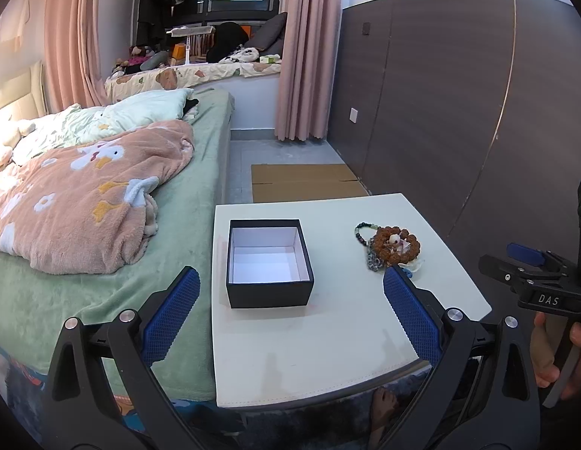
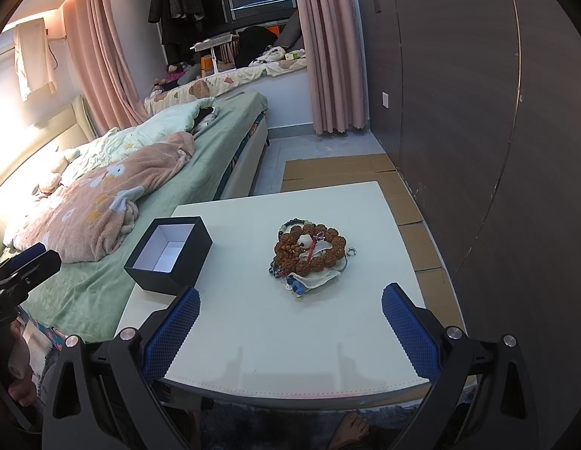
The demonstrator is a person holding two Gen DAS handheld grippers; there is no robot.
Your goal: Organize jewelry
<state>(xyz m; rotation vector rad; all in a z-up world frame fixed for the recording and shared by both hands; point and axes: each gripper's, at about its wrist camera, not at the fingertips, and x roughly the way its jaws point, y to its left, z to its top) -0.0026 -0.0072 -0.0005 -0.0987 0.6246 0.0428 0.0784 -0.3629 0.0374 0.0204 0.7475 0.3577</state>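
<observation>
Brown beads (image 2: 309, 249) top a tangled jewelry heap right of the empty box (image 2: 169, 255) on the worktop (image 2: 252, 337). Both grippers (image 1: 292, 315) (image 2: 290, 322) hover near, jaws wide, empty (strands interlock): lifting one may drag others off.

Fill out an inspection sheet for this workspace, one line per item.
Surface: white table, beside the bed; mostly bare.
Job's things: black box, lid off, white inside, nothing in it; jewelry pile to its right, brown bead bracelet on top of darker beads, a blue piece and a pale piece.
Clutter: nothing seen on the table besides these.
Grippers: left gripper open, nothing held, facing the box; right gripper open, nothing held, facing the pile.
Cables: nothing seen.
Surroundings: bed with pink blanket, pink curtains, dark wall panels, flattened cardboard on the floor.
</observation>
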